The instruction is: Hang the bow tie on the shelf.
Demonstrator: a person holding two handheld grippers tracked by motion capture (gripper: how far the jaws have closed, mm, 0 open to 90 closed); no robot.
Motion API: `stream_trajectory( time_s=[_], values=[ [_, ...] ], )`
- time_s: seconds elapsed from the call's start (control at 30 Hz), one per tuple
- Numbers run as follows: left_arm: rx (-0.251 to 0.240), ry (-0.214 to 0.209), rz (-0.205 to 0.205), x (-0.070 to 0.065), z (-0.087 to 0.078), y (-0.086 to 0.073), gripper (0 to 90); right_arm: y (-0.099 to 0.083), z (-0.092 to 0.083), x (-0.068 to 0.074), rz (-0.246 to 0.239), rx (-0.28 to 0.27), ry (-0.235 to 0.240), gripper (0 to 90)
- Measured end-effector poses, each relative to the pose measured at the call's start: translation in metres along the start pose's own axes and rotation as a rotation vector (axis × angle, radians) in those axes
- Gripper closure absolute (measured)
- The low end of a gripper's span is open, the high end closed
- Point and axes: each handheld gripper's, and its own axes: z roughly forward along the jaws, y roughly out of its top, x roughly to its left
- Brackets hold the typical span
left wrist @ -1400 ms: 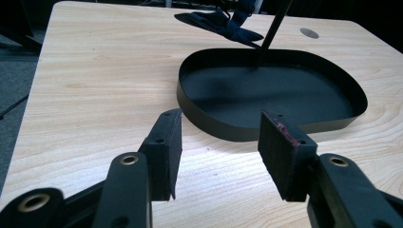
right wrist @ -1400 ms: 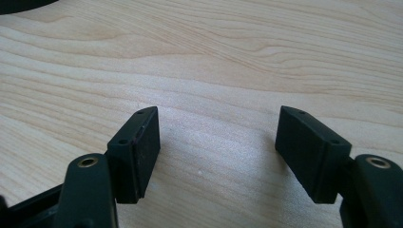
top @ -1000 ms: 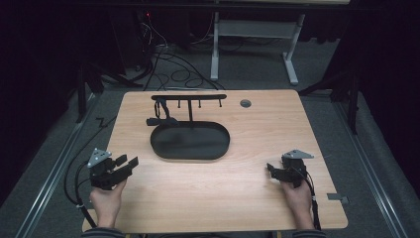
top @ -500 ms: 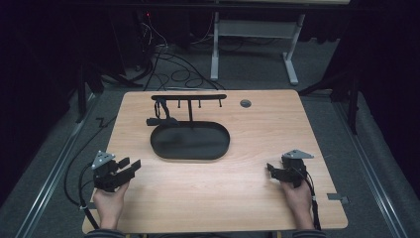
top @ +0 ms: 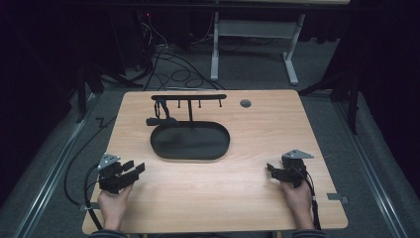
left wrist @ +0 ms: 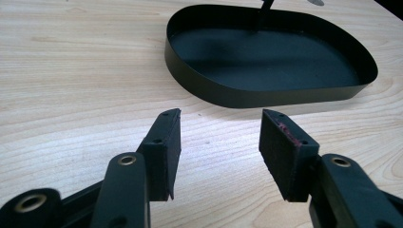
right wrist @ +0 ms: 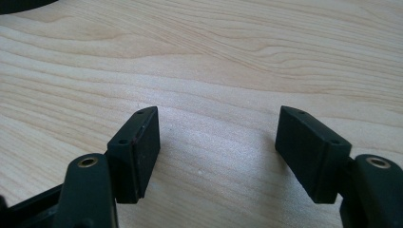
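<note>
A black oval tray (top: pixel 190 143) lies in the middle of the wooden table (top: pixel 257 124), with a thin post rising from its far rim to a black bar with pegs (top: pixel 188 97). A dark item (top: pixel 157 113) hangs from the bar's left end. My left gripper (top: pixel 134 170) rests near the table's front left, open, nothing between its jaws; in the left gripper view (left wrist: pixel 218 137) it points at the tray (left wrist: pixel 266 61). My right gripper (top: pixel 270 168) sits at the front right, open over bare wood (right wrist: pixel 216 137).
A round grommet hole (top: pixel 245 103) sits near the table's far edge. A small grey clip (top: pixel 337 199) lies at the front right edge. Cables (top: pixel 168 64) and a white desk frame (top: pixel 252 34) stand on the floor beyond the table.
My left gripper has drifted toward the front edge of the table and slightly right. The right gripper has stayed in place.
</note>
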Motion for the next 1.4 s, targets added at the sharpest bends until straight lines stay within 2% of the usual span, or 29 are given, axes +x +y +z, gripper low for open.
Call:
stream_trajectory(
  time_s=[0.3, 0.6, 0.77, 0.9, 1.1, 1.17, 1.2, 1.23, 1.27, 1.33, 1.4],
  values=[
    [0.029, -0.014, -0.006, -0.003, 0.01, -0.005, 49.5, 0.0, 0.0, 0.0, 0.0, 0.0, 0.0, 33.2],
    [0.054, -0.006, -0.008, -0.004, 0.018, -0.012, 49.2, 0.0, 0.0, 0.0, 0.0, 0.0, 0.0, 33.2],
    [0.065, 0.008, -0.011, -0.003, 0.023, -0.018, 48.0, 0.0, 0.0, 0.0, 0.0, 0.0, 0.0, 33.2],
    [0.089, 0.034, 0.013, -0.003, 0.031, -0.024, 47.1, 0.0, 0.0, 0.0, -0.001, 0.0, -0.001, 33.2],
    [0.099, 0.053, 0.025, -0.004, 0.041, -0.029, 47.1, 0.0, 0.0, 0.0, -0.001, 0.002, 0.0, 33.2],
    [0.102, 0.076, 0.051, -0.006, 0.047, -0.032, 47.1, 0.0, 0.0, 0.0, -0.001, 0.002, 0.0, 33.2],
    [0.102, 0.076, 0.051, -0.006, 0.047, -0.032, 47.0, 0.0, 0.0, 0.0, -0.001, 0.002, 0.0, 33.2],
    [0.096, 0.092, 0.074, -0.008, 0.048, -0.033, 47.0, 0.0, 0.0, 0.0, -0.001, 0.002, 0.0, 33.2],
    [0.096, 0.092, 0.074, -0.008, 0.048, -0.033, 47.0, 0.0, 0.0, 0.0, -0.001, 0.002, 0.0, 33.2],
    [0.083, 0.125, 0.127, -0.011, 0.051, -0.035, 46.4, 0.0, 0.0, 0.0, -0.002, 0.001, 0.0, 33.2],
    [0.089, 0.149, 0.159, -0.015, 0.052, -0.035, 45.5, 0.0, 0.0, 0.0, -0.001, 0.001, 0.0, 33.2]
  ],
)
